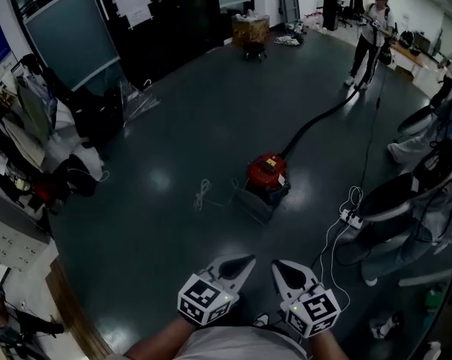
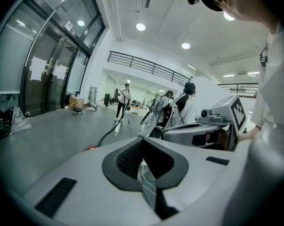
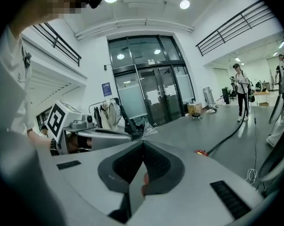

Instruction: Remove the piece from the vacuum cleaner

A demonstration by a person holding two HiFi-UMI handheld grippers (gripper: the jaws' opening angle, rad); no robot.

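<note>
A red canister vacuum cleaner point(image 1: 267, 172) stands on the dark floor, well ahead of both grippers. Its black hose point(image 1: 315, 122) runs back right to a person point(image 1: 372, 28) who holds the wand. My left gripper point(image 1: 244, 262) and right gripper point(image 1: 280, 265) hover side by side near the bottom of the head view, both shut and empty. In the left gripper view the left gripper point(image 2: 142, 139) points down the hall, with the vacuum point(image 2: 91, 148) a small red spot. The right gripper point(image 3: 142, 143) also shows the vacuum point(image 3: 201, 151) and hose point(image 3: 229, 136) far off.
A power strip with white cables point(image 1: 351, 217) lies right of the vacuum, and a loose white cord point(image 1: 203, 193) lies to its left. Chairs point(image 1: 409, 193) crowd the right side. A clothes rack point(image 1: 31, 118) stands at the left, a cart point(image 1: 250, 30) at the back.
</note>
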